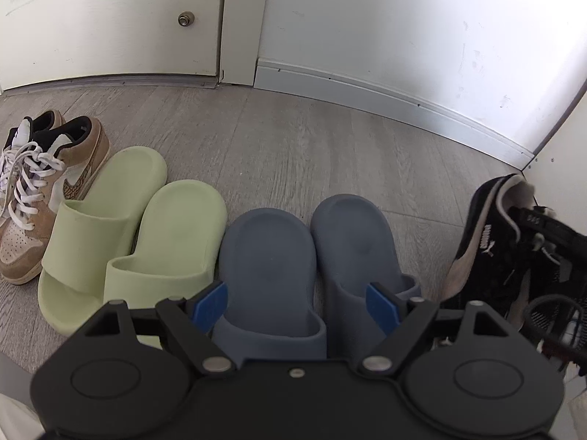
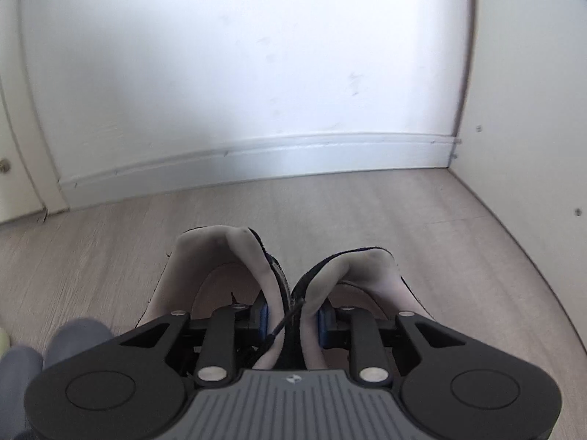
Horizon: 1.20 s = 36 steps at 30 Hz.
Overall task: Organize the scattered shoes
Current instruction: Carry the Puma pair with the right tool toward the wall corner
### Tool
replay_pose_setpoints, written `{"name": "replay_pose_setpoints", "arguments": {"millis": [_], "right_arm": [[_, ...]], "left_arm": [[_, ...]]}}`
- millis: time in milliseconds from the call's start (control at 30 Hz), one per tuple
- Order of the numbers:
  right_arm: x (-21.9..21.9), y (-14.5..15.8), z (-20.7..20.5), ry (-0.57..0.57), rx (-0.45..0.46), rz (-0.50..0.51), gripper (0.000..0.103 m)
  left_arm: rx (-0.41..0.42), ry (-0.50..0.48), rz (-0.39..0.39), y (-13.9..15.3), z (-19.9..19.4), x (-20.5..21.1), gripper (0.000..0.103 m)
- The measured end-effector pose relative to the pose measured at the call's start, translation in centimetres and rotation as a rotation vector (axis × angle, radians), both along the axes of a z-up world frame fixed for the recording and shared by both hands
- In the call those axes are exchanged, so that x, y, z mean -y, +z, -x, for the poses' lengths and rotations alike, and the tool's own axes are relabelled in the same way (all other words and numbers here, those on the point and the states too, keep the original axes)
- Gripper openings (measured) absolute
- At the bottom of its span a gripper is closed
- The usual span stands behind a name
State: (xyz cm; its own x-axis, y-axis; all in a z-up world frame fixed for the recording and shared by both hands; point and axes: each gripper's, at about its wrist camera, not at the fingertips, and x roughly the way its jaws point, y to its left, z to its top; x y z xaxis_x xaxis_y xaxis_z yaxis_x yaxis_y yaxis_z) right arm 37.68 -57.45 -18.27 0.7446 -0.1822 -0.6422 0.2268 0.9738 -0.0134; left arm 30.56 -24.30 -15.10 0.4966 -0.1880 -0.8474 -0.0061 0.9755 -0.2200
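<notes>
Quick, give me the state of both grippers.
Left gripper: open, empty, over the blue slides.
Right gripper: shut on the black sneakers, pinching their inner collars together.

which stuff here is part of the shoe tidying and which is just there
Part of the job:
- tan suede lace-up sneakers
- pale green foam slides
- grey-blue foam slides
- black suede sneakers with white stripe, inner collars pinched together by right gripper
- left gripper, open over the blue slides

Just there:
- white door
- white baseboard

The black sneakers [image 2: 290,286] hide their toes behind the right gripper's body; the blue slides [image 2: 44,348] are blurred and cut off at the frame corner.
</notes>
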Motion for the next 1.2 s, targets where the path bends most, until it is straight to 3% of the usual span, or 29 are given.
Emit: {"name": "replay_pose_setpoints", "arguments": {"millis": [100, 267, 433, 533, 800, 1033, 1200], "right_arm": [[3.5, 1.7, -0.1, -0.049, 0.043, 0.02, 0.026], [9.9, 2.5, -2.9, -0.071, 0.035, 0.018, 0.026], [17.9, 1.7, -9.2, -0.096, -0.034, -0.104, 0.027], [20.4, 0.7, -13.5, -0.095, -0.076, -0.072, 0.026], [24.0, -1.8, -20.6, -0.043, -0.084, -0.027, 0.026], [26.0, -4.6, -23.2, -0.041, -0.093, -0.076, 0.026], [26.0, -6.3, -24.0, -0.054, -0.091, -0.063, 0.026]], "left_arm": [[-0.012, -0.022, -0.008, -0.3, 0.0, 0.7, 0.083], [-0.02, -0.058, -0.029, -0.5, -0.4, 2.3, 0.083], [-0.019, -0.066, -0.038, -0.3, -1.6, 4.0, 0.083], [-0.016, -0.052, -0.01, 0.0, -3.2, 5.0, 0.083], [0.006, -0.052, -0.01, 0.3, -7.7, 8.7, 0.083], [0.018, -0.077, -0.015, -0.9, -11.1, 11.3, 0.083], [0.079, -0.128, -0.049, -0.9, -14.6, 14.0, 0.083]]}}
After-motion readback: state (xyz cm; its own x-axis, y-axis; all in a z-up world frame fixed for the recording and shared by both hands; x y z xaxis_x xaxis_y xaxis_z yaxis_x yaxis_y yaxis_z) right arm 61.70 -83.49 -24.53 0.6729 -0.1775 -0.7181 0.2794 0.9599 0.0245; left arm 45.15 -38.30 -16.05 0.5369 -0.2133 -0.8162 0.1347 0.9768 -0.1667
